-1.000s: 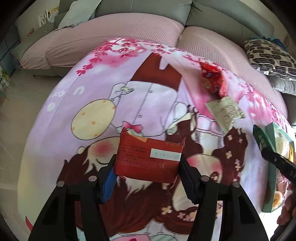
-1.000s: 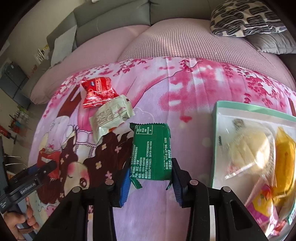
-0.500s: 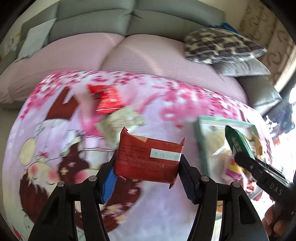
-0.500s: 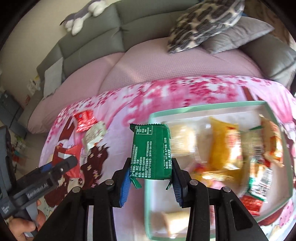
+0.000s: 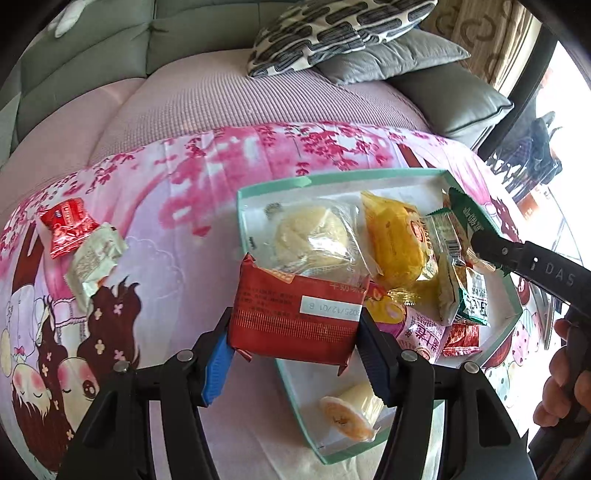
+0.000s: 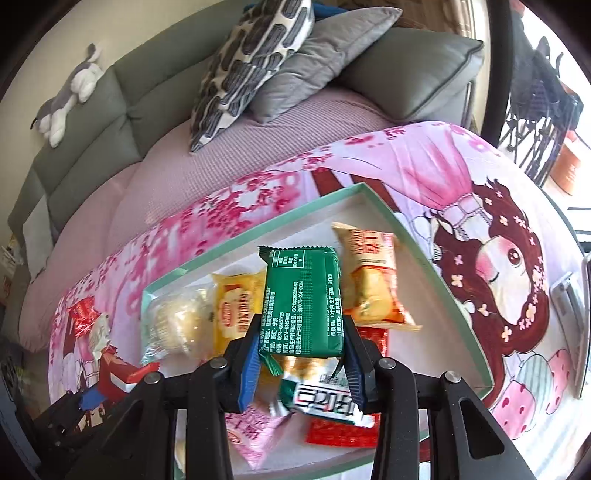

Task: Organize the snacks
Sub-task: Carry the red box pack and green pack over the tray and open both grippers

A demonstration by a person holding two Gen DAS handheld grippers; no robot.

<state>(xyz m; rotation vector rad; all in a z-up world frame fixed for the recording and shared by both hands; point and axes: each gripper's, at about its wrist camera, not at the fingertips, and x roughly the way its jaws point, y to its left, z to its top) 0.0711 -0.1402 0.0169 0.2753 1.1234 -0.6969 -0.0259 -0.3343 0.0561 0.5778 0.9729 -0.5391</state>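
Note:
My left gripper [image 5: 295, 354] is shut on a red snack packet [image 5: 295, 314] and holds it over the left edge of the green-rimmed tray [image 5: 273, 188]. My right gripper [image 6: 301, 363] is shut on a green snack packet [image 6: 303, 299] and holds it above the snacks in the same tray [image 6: 258, 229]. The tray holds several wrapped snacks, among them a pale bun [image 5: 314, 232] and a yellow cake packet [image 5: 395, 240]. The right gripper and its green packet [image 5: 469, 218] also show over the tray's right side in the left wrist view.
A small red packet [image 5: 66, 225] and a pale wrapper [image 5: 94, 258] lie on the pink cartoon cloth [image 5: 177, 229] left of the tray. A sofa with a patterned cushion [image 5: 332, 29] and grey cushions stands behind. A silver device [image 6: 567, 299] lies right of the tray.
Both grippers have swung right with their packets, from over the bare cloth to over the tray. Both stay shut on their packets.

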